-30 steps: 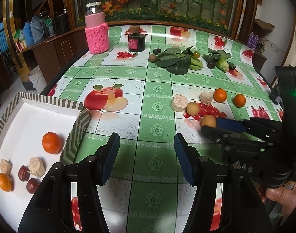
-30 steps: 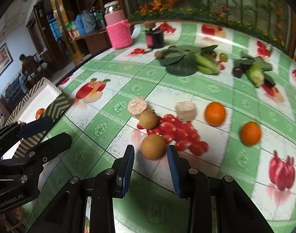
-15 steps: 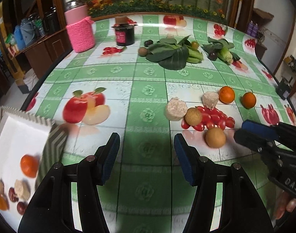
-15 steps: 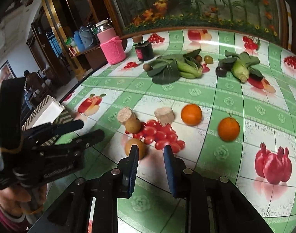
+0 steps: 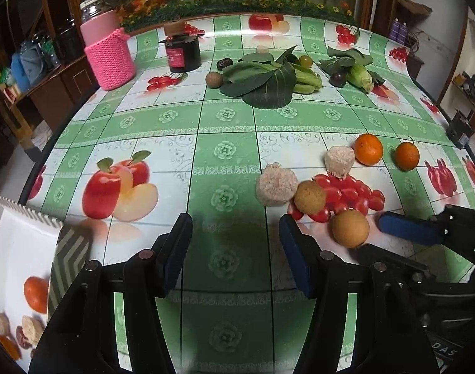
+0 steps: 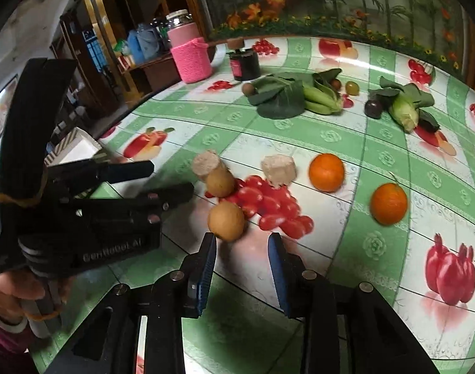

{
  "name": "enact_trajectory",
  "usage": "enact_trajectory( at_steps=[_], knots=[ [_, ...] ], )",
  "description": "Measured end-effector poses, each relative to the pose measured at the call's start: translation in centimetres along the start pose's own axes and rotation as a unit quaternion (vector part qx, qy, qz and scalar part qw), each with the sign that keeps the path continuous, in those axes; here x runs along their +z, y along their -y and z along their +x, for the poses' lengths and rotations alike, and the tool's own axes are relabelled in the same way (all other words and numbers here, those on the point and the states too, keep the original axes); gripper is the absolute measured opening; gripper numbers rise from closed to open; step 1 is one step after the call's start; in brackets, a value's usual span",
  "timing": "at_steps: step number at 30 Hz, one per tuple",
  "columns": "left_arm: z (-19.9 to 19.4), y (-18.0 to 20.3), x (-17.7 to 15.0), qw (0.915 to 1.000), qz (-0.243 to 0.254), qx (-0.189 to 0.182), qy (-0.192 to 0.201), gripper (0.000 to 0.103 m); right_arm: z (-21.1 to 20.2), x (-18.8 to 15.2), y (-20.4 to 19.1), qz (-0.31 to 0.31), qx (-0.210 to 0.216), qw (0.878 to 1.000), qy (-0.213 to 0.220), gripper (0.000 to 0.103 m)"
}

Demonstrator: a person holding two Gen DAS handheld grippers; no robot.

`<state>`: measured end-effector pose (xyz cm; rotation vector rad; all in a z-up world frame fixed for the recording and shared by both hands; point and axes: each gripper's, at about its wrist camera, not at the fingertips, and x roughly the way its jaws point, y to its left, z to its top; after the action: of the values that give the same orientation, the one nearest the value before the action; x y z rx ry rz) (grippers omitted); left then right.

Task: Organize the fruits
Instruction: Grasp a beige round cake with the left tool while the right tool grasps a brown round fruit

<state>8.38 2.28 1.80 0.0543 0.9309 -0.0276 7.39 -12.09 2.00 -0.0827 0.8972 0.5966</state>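
Two tan round fruits [image 5: 350,228] [image 5: 309,196], two pale cake-like chunks [image 5: 276,184] [image 5: 339,161] and two oranges [image 5: 368,149] [image 5: 407,155] lie on the fruit-print tablecloth. My left gripper [image 5: 235,249] is open and empty over the cloth, left of them. My right gripper [image 6: 241,265] is open and empty, just short of the nearer tan fruit [image 6: 226,220]. A white tray [image 5: 16,249] at the lower left holds an orange [image 5: 35,292] and several small pieces.
Leafy greens [image 5: 268,78], corn [image 5: 358,76], a dark plum [image 5: 337,78], a dark jar [image 5: 183,53] and a pink knitted-sleeve jar [image 5: 108,53] stand at the back. The table edge curves along the left and right sides.
My right gripper has opened wider and swung back toward the nearer tan fruit. My left gripper moved forward and right, so the tray slid toward the lower left of its view.
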Motion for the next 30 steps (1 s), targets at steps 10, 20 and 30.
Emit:
enact_trajectory(
  at_steps=[10,20,30],
  knots=[
    [1.6,0.3,1.5,0.9998,0.0,-0.018,-0.004,0.058,-0.8,-0.3,1.9,0.039,0.011,0.999,0.008,0.033],
    [2.9,1.7,3.4,0.9994,0.007,-0.033,-0.002,0.058,-0.8,-0.2,1.8,0.036,0.011,0.999,0.009,0.033],
    [2.0,0.0,2.6,0.9992,-0.024,-0.033,0.005,0.03,-0.6,-0.2,0.6,0.014,0.018,1.0,0.013,0.033]
  ],
)
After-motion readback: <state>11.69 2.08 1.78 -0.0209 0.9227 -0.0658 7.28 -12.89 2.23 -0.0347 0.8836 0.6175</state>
